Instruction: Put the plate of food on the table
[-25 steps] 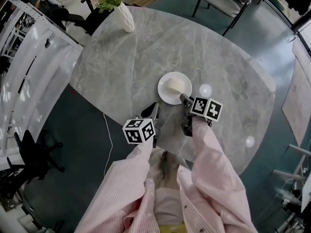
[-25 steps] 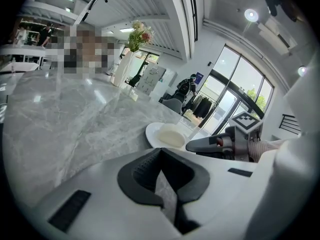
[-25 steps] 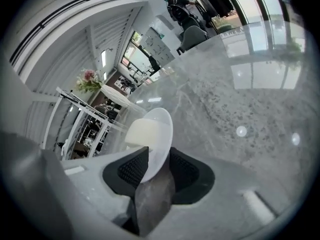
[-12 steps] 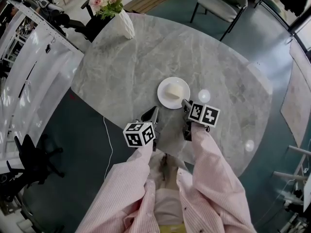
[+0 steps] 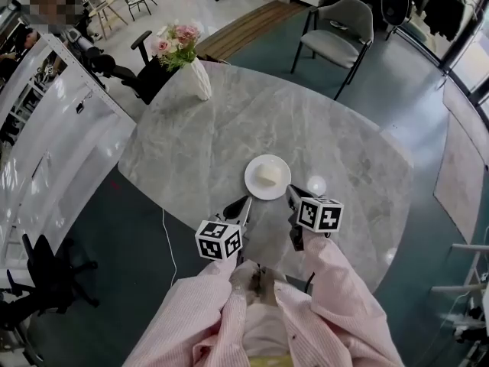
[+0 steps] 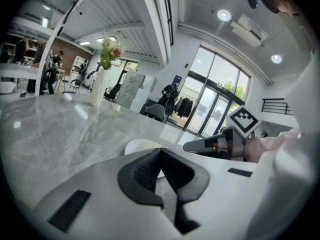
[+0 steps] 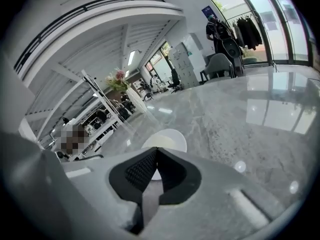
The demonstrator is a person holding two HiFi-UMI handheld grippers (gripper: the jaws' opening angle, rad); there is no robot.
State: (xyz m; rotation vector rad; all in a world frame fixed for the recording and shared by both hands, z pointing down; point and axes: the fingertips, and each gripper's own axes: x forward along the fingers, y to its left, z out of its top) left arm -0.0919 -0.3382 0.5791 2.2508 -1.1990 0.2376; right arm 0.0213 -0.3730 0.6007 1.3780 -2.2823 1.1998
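My right claw (image 5: 290, 190) has just closed, its jaws pressed together on nothing, and my left claw (image 5: 244, 202) is shut and empty too. Just beyond their tips, the plate (image 5: 252, 183) of pale food (image 5: 267, 174) sits on the grey marble counter (image 5: 229, 121), touching neither claw.

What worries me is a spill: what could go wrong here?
The right hand-held gripper, jaws just closed on nothing, points at the rim of the round white plate nearby; a forward move could shove it.
The plate sits toward the near side of the grey marble table, so a pink striped sleeve might catch it.
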